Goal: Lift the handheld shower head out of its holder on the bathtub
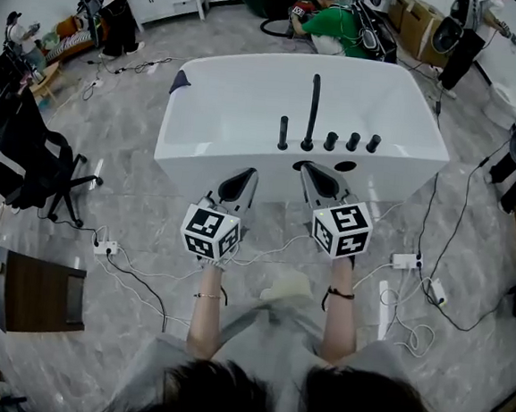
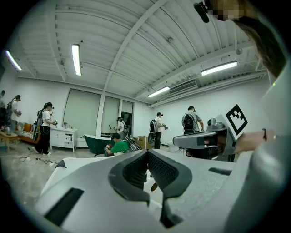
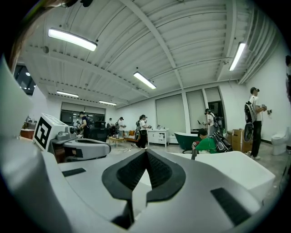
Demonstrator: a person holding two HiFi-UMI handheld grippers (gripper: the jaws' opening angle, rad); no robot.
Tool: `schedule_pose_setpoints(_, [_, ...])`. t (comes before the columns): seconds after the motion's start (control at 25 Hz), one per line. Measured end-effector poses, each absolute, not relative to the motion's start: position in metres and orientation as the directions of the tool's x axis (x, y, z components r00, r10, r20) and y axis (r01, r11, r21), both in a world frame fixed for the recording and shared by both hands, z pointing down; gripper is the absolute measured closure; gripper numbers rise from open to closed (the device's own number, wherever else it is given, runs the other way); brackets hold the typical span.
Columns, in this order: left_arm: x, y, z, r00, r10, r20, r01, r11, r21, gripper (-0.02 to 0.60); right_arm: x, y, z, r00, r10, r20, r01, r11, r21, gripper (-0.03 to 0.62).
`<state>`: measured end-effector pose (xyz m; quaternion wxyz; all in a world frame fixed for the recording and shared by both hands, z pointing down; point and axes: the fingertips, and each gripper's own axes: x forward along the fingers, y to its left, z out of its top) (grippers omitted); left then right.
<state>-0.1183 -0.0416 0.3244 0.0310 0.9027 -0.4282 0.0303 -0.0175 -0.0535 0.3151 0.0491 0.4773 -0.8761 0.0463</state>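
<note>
A white bathtub (image 1: pixel 210 143) stands in front of me. On its near rim a short black stick-shaped shower head (image 1: pixel 283 133) sits upright in its holder, left of a tall black spout (image 1: pixel 312 111). My left gripper (image 1: pixel 245 176) hovers just short of the tub's near wall, below and left of the shower head, with its jaws shut and empty (image 2: pixel 147 152). My right gripper (image 1: pixel 307 168) is beside it, under the spout, also shut on nothing (image 3: pixel 145 152). Neither touches the fixtures.
Three black knobs (image 1: pixel 352 142) line the rim right of the spout. Cables and power strips (image 1: pixel 408 259) lie on the floor by my feet. An office chair (image 1: pixel 28 167) stands at left. A person in green (image 1: pixel 332 28) crouches behind the tub, and others stand around.
</note>
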Motion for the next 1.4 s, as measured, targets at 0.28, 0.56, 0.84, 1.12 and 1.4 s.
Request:
schedule_pose_setpoints(0.28, [-0.096,-0.066,0.333,0.664,-0.742,0.09,-0.747,-0.664,0.042,0.575,-0.005,-0.089,0.317,-0.515,-0.848,0.125,-0.857,0.514,-0.047,0.594])
schedule_pose_setpoints(0.56, [-0.085,-0.119,0.337,0.652,-0.752,0.093,-0.758,-0.647,0.078,0.575,0.003,-0.143,0.318,-0.54,-0.831,0.135,-0.841,0.537,-0.063,0.594])
schedule_pose_setpoints(0.84, [-0.073,-0.168,0.354,0.628,-0.768,0.127,-0.778,-0.618,0.112,0.575,0.007,-0.193,0.345,-0.597,-0.771,0.221,-0.795,0.605,-0.034,0.594])
schedule_pose_setpoints(1.12, [-0.061,-0.203,0.378,0.595,-0.787,0.165,-0.803,-0.575,0.157,0.575,0.012,-0.233,0.372,-0.636,-0.729,0.253,-0.766,0.636,-0.091,0.594])
schedule_pose_setpoints(1.4, [-0.064,-0.229,0.404,0.585,-0.786,0.2,-0.81,-0.554,0.192,0.575,0.011,-0.266,0.402,-0.653,-0.703,0.282,-0.752,0.647,-0.129,0.594])
